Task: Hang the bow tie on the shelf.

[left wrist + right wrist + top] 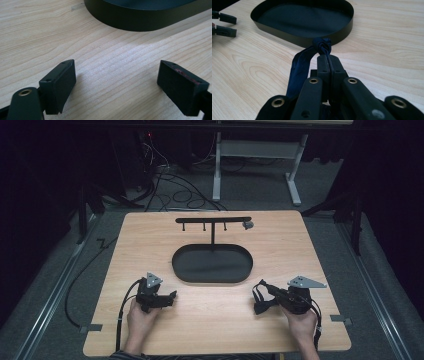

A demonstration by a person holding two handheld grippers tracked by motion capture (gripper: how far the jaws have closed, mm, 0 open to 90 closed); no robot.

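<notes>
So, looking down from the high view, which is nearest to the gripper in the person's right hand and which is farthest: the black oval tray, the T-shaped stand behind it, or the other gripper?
From the right gripper, which is shut on a dark ribbon:
1. Black oval tray, just ahead and to its left.
2. Left gripper, across the table's near side.
3. T-shaped stand, behind the tray.
</notes>
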